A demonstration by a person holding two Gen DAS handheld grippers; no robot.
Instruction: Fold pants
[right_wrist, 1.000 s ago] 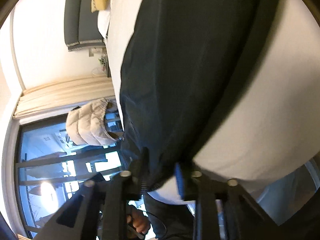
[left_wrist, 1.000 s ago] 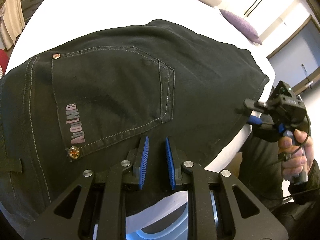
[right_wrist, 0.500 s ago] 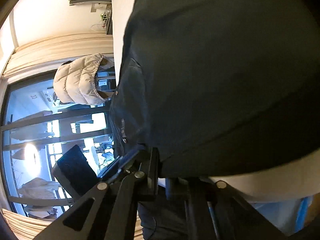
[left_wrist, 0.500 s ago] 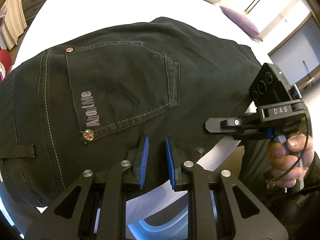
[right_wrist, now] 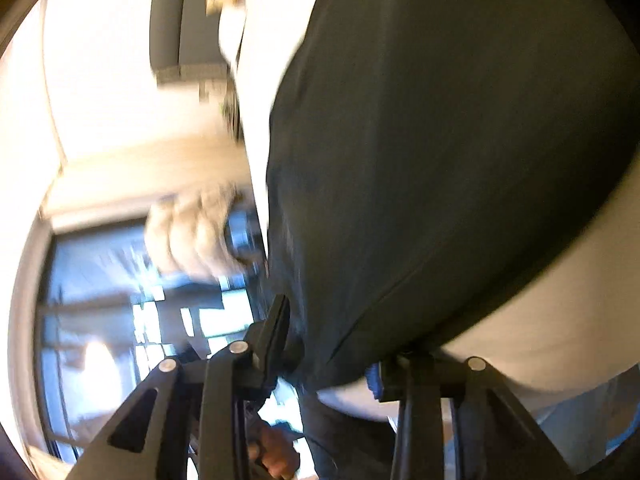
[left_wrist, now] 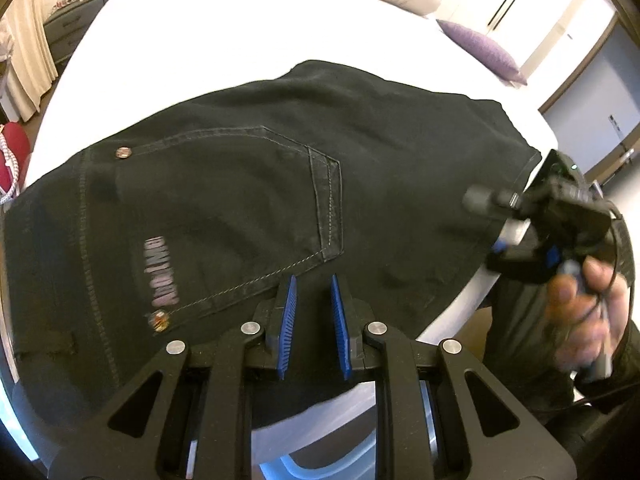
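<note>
Right wrist view: right tongs were clamped half a second ago and have just been opening; now parted, with the pants hem corner in the gap between them, pads not visibly pressing. Frame is motion-blurred, so contact at the far pad is hard to call. In the left wrist view the right tongs sit at 3 o'clock by the pants' edge, having pulled back from their closer position half a second ago. My read: either a regrip on the corner or a let-go after placing it; the fold isn't finished.

Left tongs at 6 o'clock, nearly closed with a narrow gap, nothing held, hovering over the fabric.

Pants lie flat on the bed, seat up. Black denim, matte, pale contrast stitching, pointed back pocket, copper rivets, pinkish lettering. Bed sheet white, smooth.
</note>
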